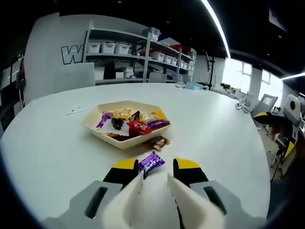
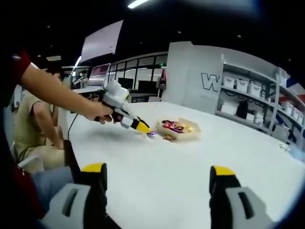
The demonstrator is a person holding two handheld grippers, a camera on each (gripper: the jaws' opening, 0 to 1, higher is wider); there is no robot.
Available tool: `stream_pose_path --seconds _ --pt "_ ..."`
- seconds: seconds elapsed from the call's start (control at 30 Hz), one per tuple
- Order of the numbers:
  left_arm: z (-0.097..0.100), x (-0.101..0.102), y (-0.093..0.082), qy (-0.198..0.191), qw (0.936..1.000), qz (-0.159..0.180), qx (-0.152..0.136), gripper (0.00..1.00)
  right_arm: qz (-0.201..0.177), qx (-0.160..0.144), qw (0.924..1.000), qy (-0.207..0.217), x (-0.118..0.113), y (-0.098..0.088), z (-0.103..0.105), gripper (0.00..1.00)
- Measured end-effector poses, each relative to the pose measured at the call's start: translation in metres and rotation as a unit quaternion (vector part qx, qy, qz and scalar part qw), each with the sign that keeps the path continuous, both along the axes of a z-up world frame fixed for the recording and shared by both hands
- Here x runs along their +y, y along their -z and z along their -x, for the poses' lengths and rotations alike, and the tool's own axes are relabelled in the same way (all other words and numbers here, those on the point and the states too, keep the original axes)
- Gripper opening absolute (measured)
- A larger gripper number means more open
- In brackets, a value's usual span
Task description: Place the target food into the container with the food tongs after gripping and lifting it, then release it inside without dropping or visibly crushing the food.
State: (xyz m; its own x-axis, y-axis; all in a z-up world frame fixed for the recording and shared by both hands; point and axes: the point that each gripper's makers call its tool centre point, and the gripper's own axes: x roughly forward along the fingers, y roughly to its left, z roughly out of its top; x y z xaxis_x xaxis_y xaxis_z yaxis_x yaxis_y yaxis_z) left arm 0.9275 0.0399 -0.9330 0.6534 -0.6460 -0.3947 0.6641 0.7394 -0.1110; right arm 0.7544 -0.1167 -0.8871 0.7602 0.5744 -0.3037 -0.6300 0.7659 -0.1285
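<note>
My left gripper (image 1: 157, 167) is shut on a purple wrapped candy (image 1: 151, 163), held between its yellow-tipped jaws low over the white table, just in front of the container. The container, a shallow beige tray (image 1: 95, 114), holds several wrapped candies in red, purple and yellow. A brown wrapped candy (image 1: 158, 141) lies on the table against the tray's near rim. In the right gripper view, a person's hand holds the left gripper (image 2: 143, 128) with the purple candy (image 2: 151, 134) at its tip, next to the tray (image 2: 190, 128). My right gripper (image 2: 157, 179) stands open over bare table.
The round white table (image 1: 52, 152) stretches wide around the tray. Shelves with white bins (image 1: 114, 47) stand behind it, beside a white panel. A seated person (image 2: 38, 129) is at the table's left side in the right gripper view. Chairs (image 1: 264, 105) stand to the right.
</note>
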Motion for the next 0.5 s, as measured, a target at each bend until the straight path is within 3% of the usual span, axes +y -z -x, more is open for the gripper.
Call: stream_pose_path --seconds 0.2,0.5 --pt "0.005 -0.002 -0.008 0.009 0.9998 -0.001 -0.018 0.28 -0.002 -0.002 1.0 -0.002 0.0 -0.002 0.0 0.88" --pt "-0.01 -0.009 -0.014 0.008 0.9994 -0.004 -0.034 0.29 -0.003 0.001 1.0 0.001 -0.004 0.001 -0.004 0.88"
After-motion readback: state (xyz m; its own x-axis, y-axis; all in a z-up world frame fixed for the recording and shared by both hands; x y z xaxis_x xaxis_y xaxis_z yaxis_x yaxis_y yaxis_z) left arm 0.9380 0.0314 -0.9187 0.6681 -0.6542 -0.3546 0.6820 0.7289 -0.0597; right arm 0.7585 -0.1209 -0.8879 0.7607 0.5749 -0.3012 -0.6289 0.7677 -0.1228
